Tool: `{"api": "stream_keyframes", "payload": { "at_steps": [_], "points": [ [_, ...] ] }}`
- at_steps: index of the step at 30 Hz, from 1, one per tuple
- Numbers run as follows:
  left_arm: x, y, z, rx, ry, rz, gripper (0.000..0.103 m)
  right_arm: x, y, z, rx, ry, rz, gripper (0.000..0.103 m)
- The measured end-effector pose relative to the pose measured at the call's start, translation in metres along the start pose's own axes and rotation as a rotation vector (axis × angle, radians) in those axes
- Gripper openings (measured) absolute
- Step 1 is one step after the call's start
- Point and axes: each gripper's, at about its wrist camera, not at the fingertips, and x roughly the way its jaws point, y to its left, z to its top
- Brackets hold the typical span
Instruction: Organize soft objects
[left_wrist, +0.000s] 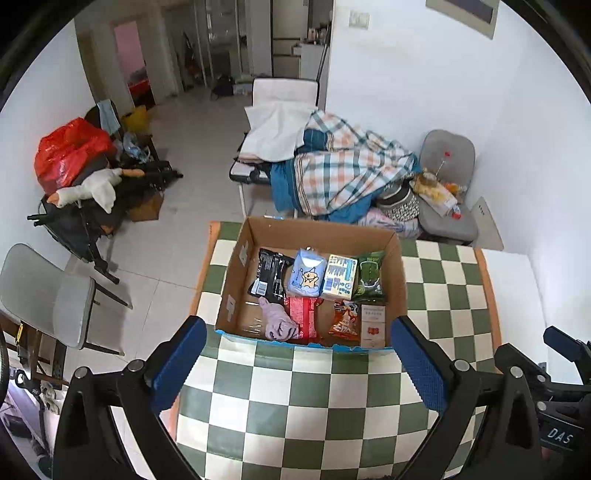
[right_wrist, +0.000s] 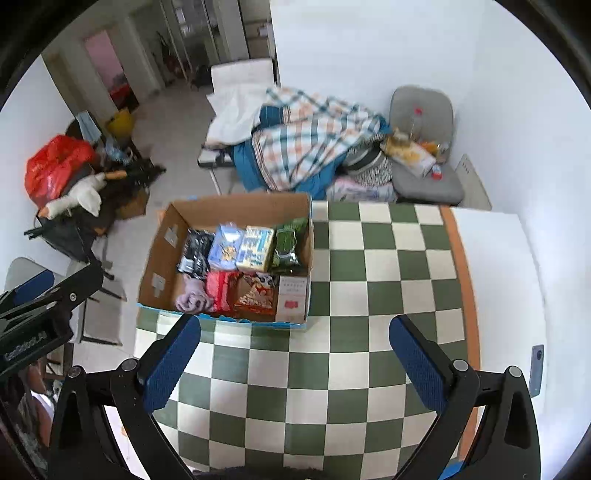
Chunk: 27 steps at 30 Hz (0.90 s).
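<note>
Left wrist | cardboard box (left_wrist: 395, 273): snack packs, lilac cloth (left_wrist: 280, 325) | left gripper (left_wrist: 295, 365), right gripper (right_wrist: 293, 354) released, empty

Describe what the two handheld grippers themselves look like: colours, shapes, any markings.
Both match: the left gripper and right gripper each have two black angular arms with round silver pivot bolts, ending in flat fingers covered with blue textured pads. Seen from the other's camera, each black body carries white lettering: "DAS" shows on the right one, while the left one's is too blurred to read. No cables or sleeves are visible.
</note>
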Motion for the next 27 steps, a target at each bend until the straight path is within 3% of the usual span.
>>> {"api": "stream_keyframes", "payload": {
  "at_steps": [10,27],
  "points": [
    [-0.053,-0.005,-0.018,0.015,-0.051,-0.007,0.102,-0.068,0.007,-0.019,-0.030,-0.089,0.002,0.103],
    [-0.070,-0.005,-0.032,0.011,-0.076,0.012,0.102,-0.089,0.002,-0.029,-0.033,-0.114,-0.022,0.103]
  ]
}}
